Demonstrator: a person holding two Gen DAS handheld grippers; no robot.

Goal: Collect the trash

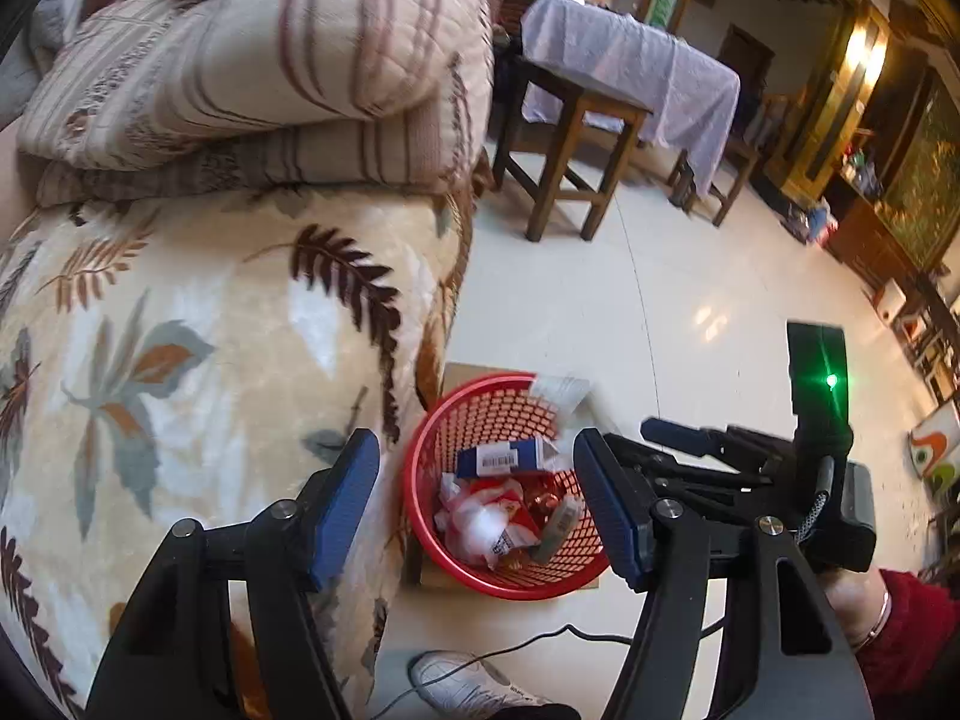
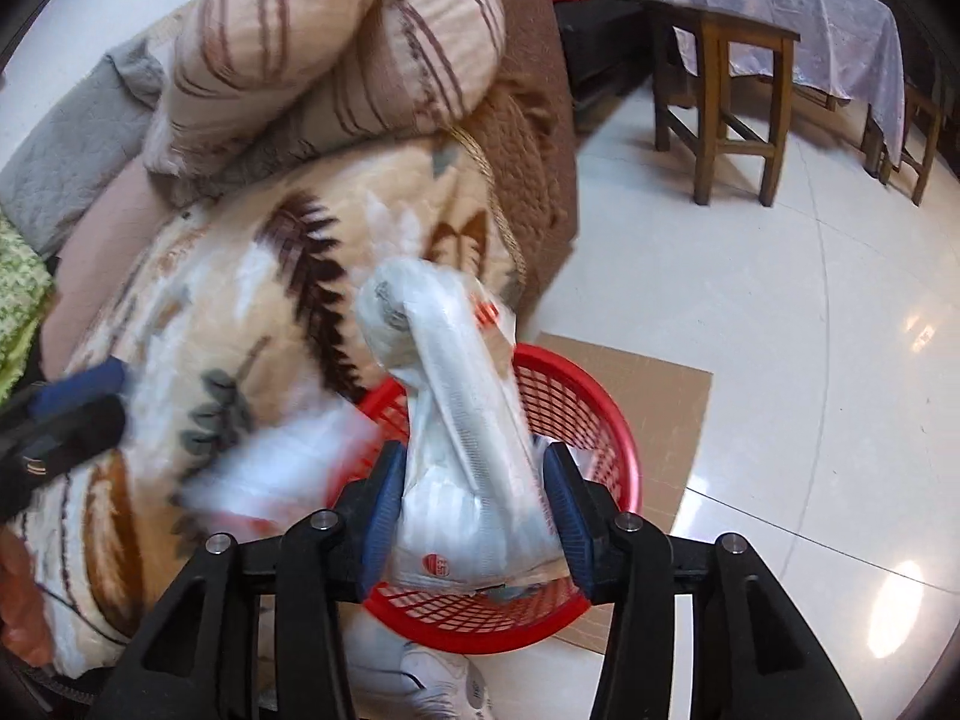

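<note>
A crumpled white plastic bag (image 2: 462, 462) is hanging over the red mesh basket (image 2: 606, 420), and the right gripper (image 2: 474, 510) is pinching it between both blue pads. The basket, holding wrappers and a blue carton (image 1: 504, 457), is standing on a cardboard sheet (image 2: 660, 396) on the floor, just beside the sofa's leaf-patterned blanket (image 1: 198, 324). The left gripper (image 1: 480, 510) is hovering above it with jaws standing wide apart, gripping nothing

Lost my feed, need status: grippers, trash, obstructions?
Left gripper open, empty. Right gripper holds white plastic bag over red basket. Nothing blocking.

Sofa blanket (image 1: 198, 330) beside basket (image 1: 420, 480); floor (image 1: 690, 300) open
</note>
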